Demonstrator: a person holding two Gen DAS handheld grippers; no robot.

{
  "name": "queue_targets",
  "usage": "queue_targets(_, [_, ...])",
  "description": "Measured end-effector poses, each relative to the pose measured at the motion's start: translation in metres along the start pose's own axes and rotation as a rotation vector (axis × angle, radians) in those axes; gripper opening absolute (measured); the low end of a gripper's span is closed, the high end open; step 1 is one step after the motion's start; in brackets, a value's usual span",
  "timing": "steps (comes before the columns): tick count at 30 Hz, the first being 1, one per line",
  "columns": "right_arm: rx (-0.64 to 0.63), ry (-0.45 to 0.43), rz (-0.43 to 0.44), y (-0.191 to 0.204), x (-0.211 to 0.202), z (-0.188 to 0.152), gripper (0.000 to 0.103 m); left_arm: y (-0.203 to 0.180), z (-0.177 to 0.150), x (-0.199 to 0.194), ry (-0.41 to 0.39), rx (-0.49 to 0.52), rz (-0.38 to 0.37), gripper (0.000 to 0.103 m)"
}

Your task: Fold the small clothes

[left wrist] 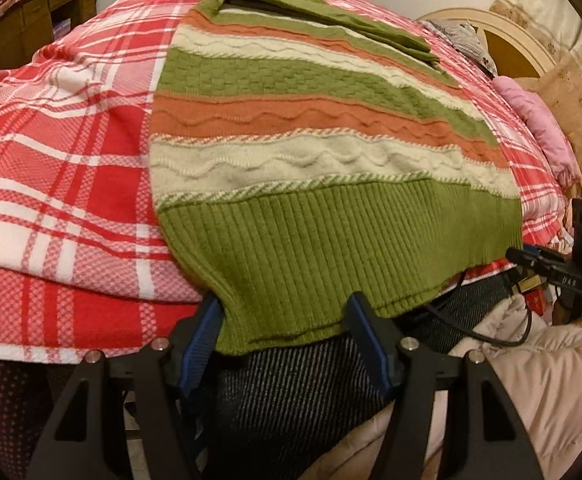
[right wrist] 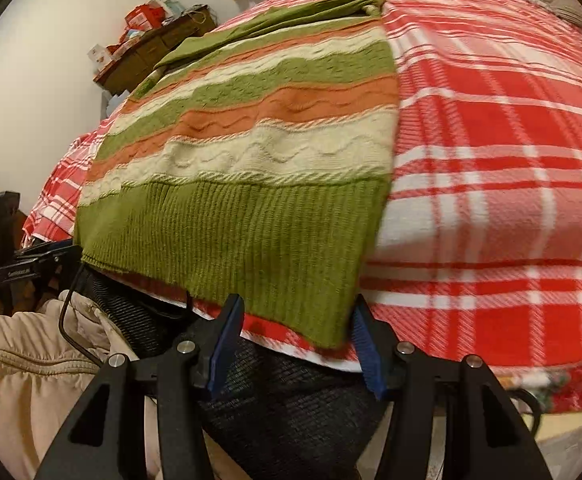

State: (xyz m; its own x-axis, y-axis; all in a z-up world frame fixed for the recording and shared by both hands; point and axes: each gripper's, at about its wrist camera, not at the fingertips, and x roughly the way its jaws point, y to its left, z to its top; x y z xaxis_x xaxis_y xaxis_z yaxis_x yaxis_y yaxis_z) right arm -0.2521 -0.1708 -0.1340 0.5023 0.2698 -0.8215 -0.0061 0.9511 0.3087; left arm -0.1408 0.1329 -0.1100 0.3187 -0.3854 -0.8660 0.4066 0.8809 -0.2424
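A small knit sweater [left wrist: 311, 136] with green, orange and cream stripes lies flat on the red plaid bed cover [left wrist: 63, 152], its green sleeves folded across the far end. Its ribbed green hem hangs over the near bed edge. My left gripper [left wrist: 287, 320] is open, its blue pads on either side of the hem's left corner. In the right wrist view the sweater [right wrist: 251, 140] lies left of centre. My right gripper [right wrist: 297, 320] is open with the hem's right corner between its pads. Each gripper shows at the other view's edge: the right one [left wrist: 563, 276], the left one [right wrist: 19, 268].
The bed cover [right wrist: 491, 160] stretches wide to the right. A wooden desk with boxes [right wrist: 151, 48] stands by the far wall. A pink garment [left wrist: 543, 128] and a headboard [left wrist: 503, 36] are at the right. A beige padded jacket [right wrist: 23, 360] and dark striped fabric [left wrist: 291, 380] lie below the grippers.
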Motion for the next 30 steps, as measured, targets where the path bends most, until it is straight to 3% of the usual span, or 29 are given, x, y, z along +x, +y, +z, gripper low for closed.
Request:
queue_targets(1, [-0.009, 0.003, 0.003, 0.001, 0.003, 0.001, 0.046, -0.001, 0.000, 0.000, -0.003, 0.004, 0.002, 0.064])
queue_targets(2, [-0.015, 0.005, 0.007, 0.003, 0.005, 0.002, 0.034, -0.003, 0.000, 0.000, -0.007, 0.013, 0.011, 0.053])
queue_targets(3, [-0.020, 0.013, 0.015, 0.003, 0.008, 0.004, 0.012, -0.005, 0.000, -0.001, -0.009, 0.024, 0.030, 0.047])
queue_targets(5, [-0.024, 0.030, 0.036, 0.005, 0.010, 0.007, 0.011, -0.006, 0.001, -0.003, -0.006, 0.037, 0.036, 0.024])
queue_targets(8, [-0.038, 0.024, 0.107, 0.011, 0.000, 0.015, 0.009, 0.000, 0.005, -0.009, -0.004, 0.021, -0.009, 0.015])
queue_targets(12, [-0.070, -0.064, 0.245, 0.027, -0.034, 0.047, 0.009, 0.002, 0.028, -0.033, -0.075, 0.027, -0.036, 0.012])
queue_targets(16, [-0.103, -0.152, 0.304, 0.037, -0.054, 0.096, 0.009, 0.000, 0.063, -0.051, -0.162, 0.043, -0.056, 0.012])
queue_targets(18, [-0.115, -0.201, 0.283, 0.037, -0.055, 0.129, 0.009, -0.001, 0.086, -0.063, -0.223, 0.065, -0.020, 0.012])
queue_targets(20, [-0.082, -0.236, 0.264, 0.030, -0.051, 0.154, 0.002, 0.004, 0.101, -0.070, -0.269, 0.080, -0.003, 0.012])
queue_targets(24, [0.040, -0.291, 0.194, 0.000, -0.032, 0.188, 0.000, 0.014, 0.112, -0.078, -0.324, 0.099, 0.044, 0.014])
queue_targets(26, [0.077, -0.289, 0.113, -0.011, -0.023, 0.189, 0.000, 0.025, 0.112, -0.078, -0.318, 0.085, 0.062, 0.015])
queue_targets(30, [0.047, -0.297, 0.069, -0.004, -0.033, 0.173, 0.001, 0.049, 0.102, -0.076, -0.290, 0.058, 0.064, 0.022])
